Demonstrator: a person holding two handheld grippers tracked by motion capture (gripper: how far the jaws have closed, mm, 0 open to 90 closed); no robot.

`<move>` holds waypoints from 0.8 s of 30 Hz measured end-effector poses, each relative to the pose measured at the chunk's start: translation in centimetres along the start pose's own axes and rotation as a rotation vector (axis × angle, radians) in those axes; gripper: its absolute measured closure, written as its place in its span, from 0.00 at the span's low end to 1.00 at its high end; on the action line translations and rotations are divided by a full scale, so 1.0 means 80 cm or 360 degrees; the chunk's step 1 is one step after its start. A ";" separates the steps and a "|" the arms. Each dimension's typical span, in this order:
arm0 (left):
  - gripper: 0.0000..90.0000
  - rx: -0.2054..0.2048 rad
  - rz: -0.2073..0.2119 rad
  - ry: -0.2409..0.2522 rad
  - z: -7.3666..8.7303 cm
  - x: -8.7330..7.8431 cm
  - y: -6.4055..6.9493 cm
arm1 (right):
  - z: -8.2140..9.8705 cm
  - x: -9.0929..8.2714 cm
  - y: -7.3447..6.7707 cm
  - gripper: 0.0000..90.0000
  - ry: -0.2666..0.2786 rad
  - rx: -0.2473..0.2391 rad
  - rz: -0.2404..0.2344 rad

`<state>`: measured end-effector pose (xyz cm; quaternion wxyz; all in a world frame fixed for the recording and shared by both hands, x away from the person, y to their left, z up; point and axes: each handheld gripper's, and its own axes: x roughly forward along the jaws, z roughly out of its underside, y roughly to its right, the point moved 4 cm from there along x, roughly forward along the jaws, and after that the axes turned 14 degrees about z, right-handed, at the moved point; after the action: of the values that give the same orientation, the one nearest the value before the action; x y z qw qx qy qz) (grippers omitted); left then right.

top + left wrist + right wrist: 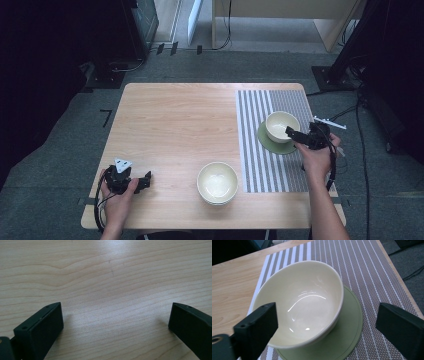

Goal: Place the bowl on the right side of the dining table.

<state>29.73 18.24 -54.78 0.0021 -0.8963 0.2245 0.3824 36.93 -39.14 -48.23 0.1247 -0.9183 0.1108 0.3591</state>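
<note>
Item: cream bowl (pixel 304 302), set on green saucer (pixel 347 332) on striped mat (pixel 362 267), tabletop's right side. Judged glazed ceramic: stiff, slippery, breakable (rim is best pinched). Right gripper (pixel 327 322) spread wide around rim, nothing pinched. Left gripper (pixel 115 322) spread, empty.

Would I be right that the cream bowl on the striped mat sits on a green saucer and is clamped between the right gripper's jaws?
Not quite: the bowl does sit on the green saucer on the striped mat, but the right gripper is open, its jaws standing clear of the rim, as the right gripper view shows.
</note>
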 end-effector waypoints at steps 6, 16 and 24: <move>0.00 0.0000 0.0000 -0.0001 0.000 0.000 0.000 | 0.008 -0.011 -0.003 0.00 0.0093 -0.0066 -0.0020; 0.00 0.0000 0.0000 -0.0001 0.000 0.000 0.000 | 0.021 -0.029 -0.004 0.00 0.0182 -0.0119 -0.0035; 0.00 0.0000 0.0001 -0.0001 0.000 0.000 0.000 | 0.033 -0.039 -0.001 0.00 0.0198 -0.0148 -0.0044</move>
<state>29.72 18.24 -54.77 0.0021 -0.8962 0.2247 0.3826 33.05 -37.86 -47.95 0.0798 -0.9451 0.0889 0.3042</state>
